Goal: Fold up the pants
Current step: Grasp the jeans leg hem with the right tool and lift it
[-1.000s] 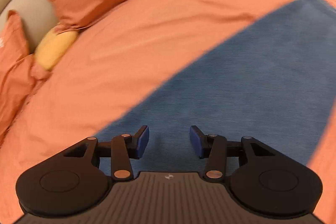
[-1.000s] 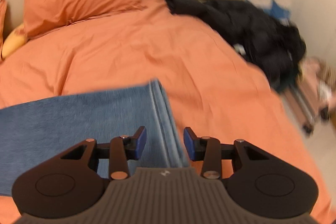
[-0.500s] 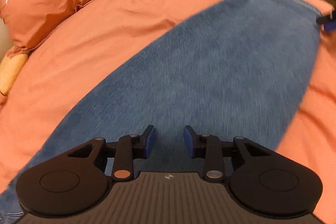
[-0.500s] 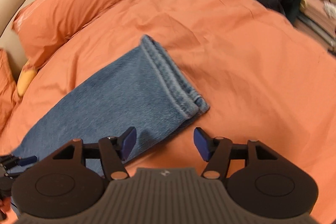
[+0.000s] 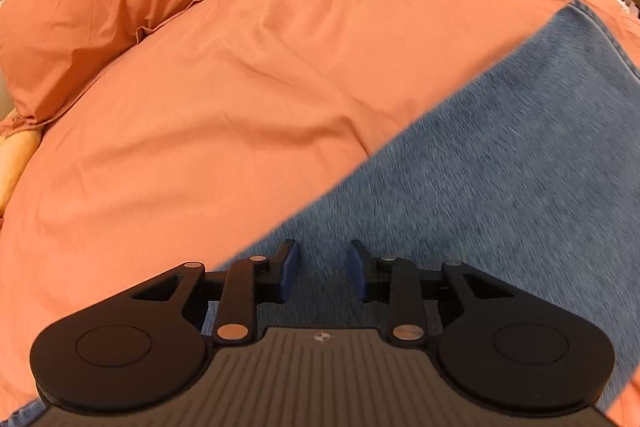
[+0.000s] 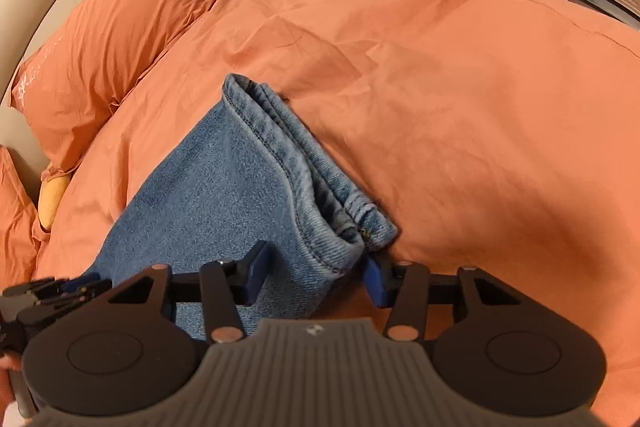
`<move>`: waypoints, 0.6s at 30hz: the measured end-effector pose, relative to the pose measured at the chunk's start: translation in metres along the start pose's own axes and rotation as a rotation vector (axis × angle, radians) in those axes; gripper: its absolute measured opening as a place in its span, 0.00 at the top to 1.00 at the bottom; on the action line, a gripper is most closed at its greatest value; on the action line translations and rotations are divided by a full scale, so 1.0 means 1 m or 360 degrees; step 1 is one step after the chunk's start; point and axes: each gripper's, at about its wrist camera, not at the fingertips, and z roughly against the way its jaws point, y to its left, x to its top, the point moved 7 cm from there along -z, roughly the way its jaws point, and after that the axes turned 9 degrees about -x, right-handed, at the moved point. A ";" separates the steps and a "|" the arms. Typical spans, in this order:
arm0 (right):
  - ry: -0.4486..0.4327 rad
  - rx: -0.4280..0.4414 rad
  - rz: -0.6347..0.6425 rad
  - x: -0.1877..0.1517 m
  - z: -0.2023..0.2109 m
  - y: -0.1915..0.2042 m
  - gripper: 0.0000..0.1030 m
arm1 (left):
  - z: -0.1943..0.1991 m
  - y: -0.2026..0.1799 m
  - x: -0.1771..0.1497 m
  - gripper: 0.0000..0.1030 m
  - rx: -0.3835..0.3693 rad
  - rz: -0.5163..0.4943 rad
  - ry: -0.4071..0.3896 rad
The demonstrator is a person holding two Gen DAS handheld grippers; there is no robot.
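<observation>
Jeans (image 6: 224,195) lie flat on the orange duvet (image 6: 460,87), long axis running from the stacked leg hems out toward the left gripper (image 5: 322,269). Right gripper (image 6: 316,277) sits at the hem corner, nearer the hems; its jaws have just been closing, denim between them, pads not clearly pressing. Left gripper's jaws have been closing too, spread over the denim, nothing gripped. No containers visible. Likely next: pinch the hems.

Blue denim pants (image 6: 224,187) flat on bed
</observation>
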 end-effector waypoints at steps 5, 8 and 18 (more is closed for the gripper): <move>-0.0050 -0.0046 0.0063 0.000 0.010 0.005 0.80 | 0.007 -0.003 0.002 0.72 0.0008 0.0005 0.0003; -0.0097 -0.0050 0.0091 0.003 0.023 0.011 0.85 | 0.028 -0.008 -0.010 0.77 -0.0082 -0.0024 0.0033; -0.0267 -0.0015 0.0277 0.018 0.081 0.055 0.90 | 0.063 -0.051 -0.069 0.83 -0.0359 -0.0159 0.0072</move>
